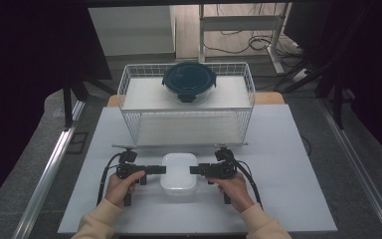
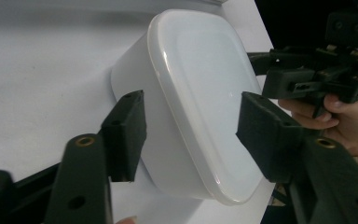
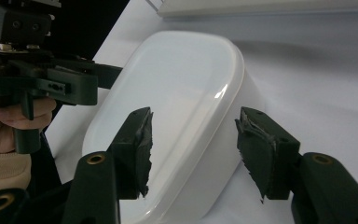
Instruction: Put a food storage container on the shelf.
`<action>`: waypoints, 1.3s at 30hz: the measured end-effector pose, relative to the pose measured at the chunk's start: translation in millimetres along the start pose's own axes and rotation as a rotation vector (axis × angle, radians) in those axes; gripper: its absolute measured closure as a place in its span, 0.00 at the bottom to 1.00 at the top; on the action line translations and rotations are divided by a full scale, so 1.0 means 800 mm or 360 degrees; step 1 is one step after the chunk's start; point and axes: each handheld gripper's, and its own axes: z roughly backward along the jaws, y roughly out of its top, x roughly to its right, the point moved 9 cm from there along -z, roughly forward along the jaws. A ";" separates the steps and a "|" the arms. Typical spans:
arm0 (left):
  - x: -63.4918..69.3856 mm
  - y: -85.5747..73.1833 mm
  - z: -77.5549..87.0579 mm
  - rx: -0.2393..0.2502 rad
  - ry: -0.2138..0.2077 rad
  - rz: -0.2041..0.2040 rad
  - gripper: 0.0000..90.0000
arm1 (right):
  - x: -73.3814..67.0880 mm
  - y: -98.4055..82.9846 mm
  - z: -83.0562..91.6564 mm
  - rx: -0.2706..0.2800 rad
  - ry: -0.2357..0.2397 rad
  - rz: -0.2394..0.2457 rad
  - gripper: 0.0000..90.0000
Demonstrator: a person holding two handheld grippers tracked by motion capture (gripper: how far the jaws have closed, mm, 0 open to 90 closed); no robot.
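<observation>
Left hand-held gripper comes in level from the left of the white, rounded-rectangular plastic container with its white lid. Its jaws stand apart, one above the lid and one beside the container's wall, and neither pad presses on the plastic yet in the left gripper view, where that hand-held gripper straddles the near rim of the container. The container sits on the pale grey counter, directly between the two hand-held grippers and just in front of the white wire basket. In that basket, well beyond both hand-held grippers, rests a round dark-blue-lidded glass bowl.

Right hand-held gripper mirrors the left from the opposite side, its jaws likewise apart around the lid edge with a visible gap at each pad; its own view shows it framing the container.

The step in hand looks like a two-sided grasp for lifting the container. To do it well, I judge that both hand-held grippers should slide a little further over the rim before closing, so that the pads bite on the lid's lip and the wall under it rather than on the smooth, sloping top. Closing both sides together and evenly should keep the light box from skidding sideways. The glossy plastic will likely be slippery, so a firm, level hold matters before any lift.
</observation>
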 end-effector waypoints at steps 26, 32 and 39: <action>0.021 -0.005 0.018 0.0065 0.0034 -0.0114 0.88 | -0.017 -0.001 0.028 0.0060 0.0127 -0.0087 0.89; 0.028 -0.005 0.025 0.0080 0.0007 -0.0147 0.88 | -0.023 0.001 0.033 0.0064 0.0121 -0.0027 0.89; 0.042 0.000 0.035 0.0116 0.0015 -0.0218 0.89 | -0.034 0.007 0.041 0.0096 0.0123 0.0039 0.89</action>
